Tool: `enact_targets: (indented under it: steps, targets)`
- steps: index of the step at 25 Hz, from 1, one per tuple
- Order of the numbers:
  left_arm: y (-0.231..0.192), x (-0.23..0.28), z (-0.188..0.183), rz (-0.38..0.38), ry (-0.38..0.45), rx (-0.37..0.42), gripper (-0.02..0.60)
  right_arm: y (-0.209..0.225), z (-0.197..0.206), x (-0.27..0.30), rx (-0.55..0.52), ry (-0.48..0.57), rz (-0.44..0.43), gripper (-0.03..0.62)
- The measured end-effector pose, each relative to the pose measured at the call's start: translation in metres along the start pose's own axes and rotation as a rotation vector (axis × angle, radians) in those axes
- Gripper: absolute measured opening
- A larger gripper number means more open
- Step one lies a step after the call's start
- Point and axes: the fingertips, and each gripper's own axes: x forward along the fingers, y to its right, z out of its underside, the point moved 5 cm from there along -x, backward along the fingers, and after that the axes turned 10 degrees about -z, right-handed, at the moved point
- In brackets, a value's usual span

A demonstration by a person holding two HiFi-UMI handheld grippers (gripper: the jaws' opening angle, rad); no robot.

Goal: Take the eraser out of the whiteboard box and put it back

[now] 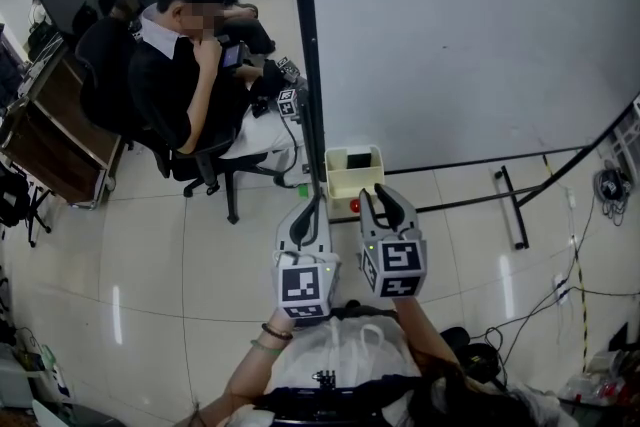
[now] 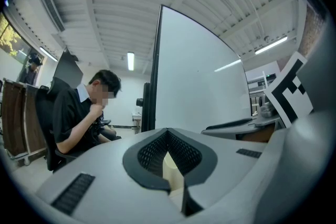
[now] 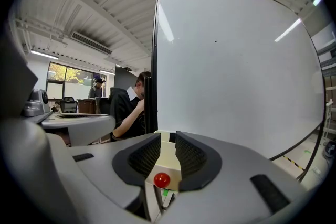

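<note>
A cream whiteboard box [image 1: 352, 181] hangs at the lower left corner of the whiteboard [image 1: 450, 35]. A dark eraser [image 1: 357, 159] lies inside it. Just below the box sits a red round magnet [image 1: 354, 206]. My left gripper [image 1: 307, 212] is shut and empty, just left of the box and pointing at the board's black post. My right gripper [image 1: 383, 205] is shut with nothing held, close below the box's right side. In the right gripper view the box [image 3: 168, 157] and the red magnet [image 3: 161, 180] show between the fingers. The left gripper view shows the box [image 2: 172, 168] behind the closed tips.
A person [image 1: 185, 65] sits on a wheeled chair left of the whiteboard's post [image 1: 305, 65]. The board's black stand foot [image 1: 510, 205] and cables [image 1: 575, 285] lie on the floor to the right. A brown cabinet [image 1: 50, 135] stands at far left.
</note>
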Motion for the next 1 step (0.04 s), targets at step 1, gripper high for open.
enact_targets:
  steps: [1]
  targets:
    - [0.0006,0.0001,0.0,0.001,0.0,0.001,0.002,0.0,-0.0005,-0.0001,-0.002,0.001,-0.001,0.106]
